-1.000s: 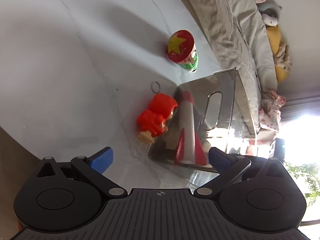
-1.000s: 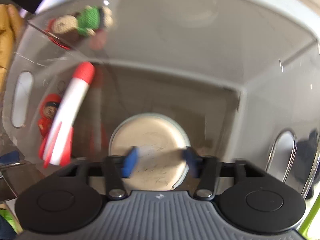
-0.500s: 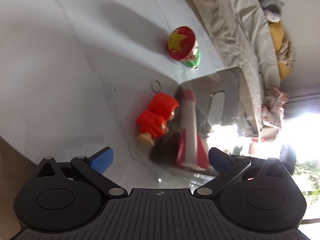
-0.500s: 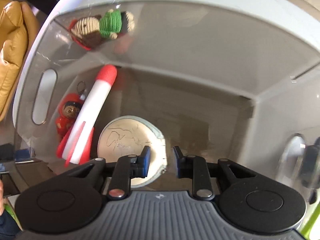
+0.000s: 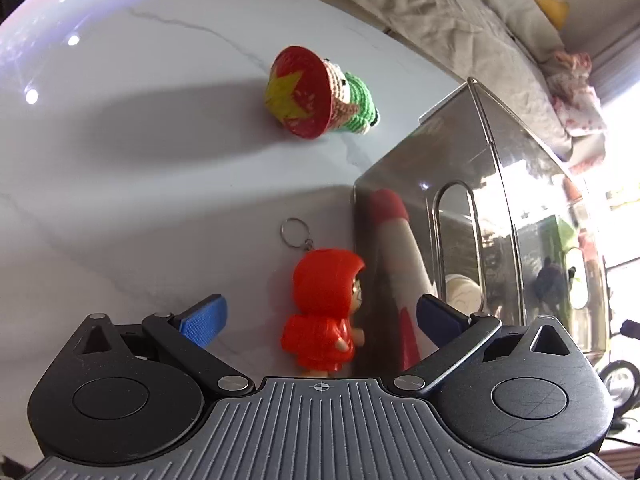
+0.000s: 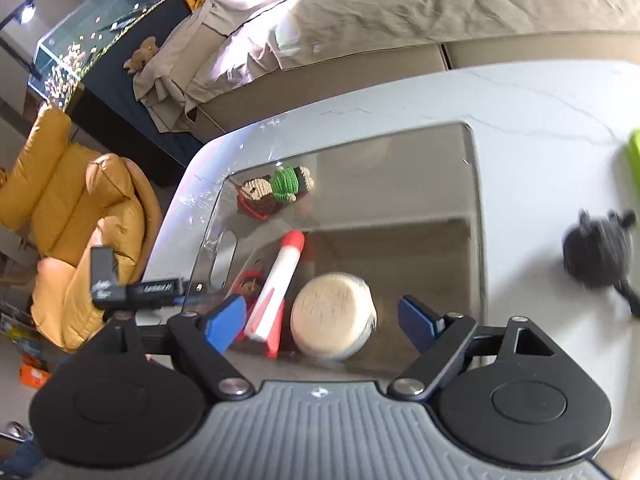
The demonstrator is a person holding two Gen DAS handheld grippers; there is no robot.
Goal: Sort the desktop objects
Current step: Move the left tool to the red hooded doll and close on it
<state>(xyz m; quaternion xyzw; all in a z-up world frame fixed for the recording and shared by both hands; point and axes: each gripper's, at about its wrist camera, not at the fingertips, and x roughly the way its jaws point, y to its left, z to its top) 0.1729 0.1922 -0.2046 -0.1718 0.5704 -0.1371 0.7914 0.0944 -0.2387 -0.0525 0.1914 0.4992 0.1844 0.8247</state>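
Observation:
A red hooded figure on a key ring (image 5: 320, 280) lies on the white marble table (image 5: 120, 200), against the wall of a clear plastic bin (image 5: 460, 168). My left gripper (image 5: 322, 320) is open, its blue pads wide on either side of the figure and not pressing it. A crochet doll in a red hat with a yellow star (image 5: 316, 92) lies farther off. Inside the bin (image 6: 476, 200) are a red-and-white rocket (image 6: 280, 284) and a round jar with a beige lid (image 6: 332, 316). My right gripper (image 6: 320, 322) hangs above them, its jaws opening, holding nothing.
A black fuzzy object (image 6: 600, 256) and a green thing (image 6: 634, 160) sit on the table to the right of the bin. Beyond the table's far edge are a covered sofa (image 6: 400, 20), a yellow armchair (image 6: 80, 200) and a fish tank (image 6: 80, 52).
My right gripper has risen out of the bin and its jaws have gone from nearly shut to wide. My left gripper rolled and moved in until the red figure lay between its fingers.

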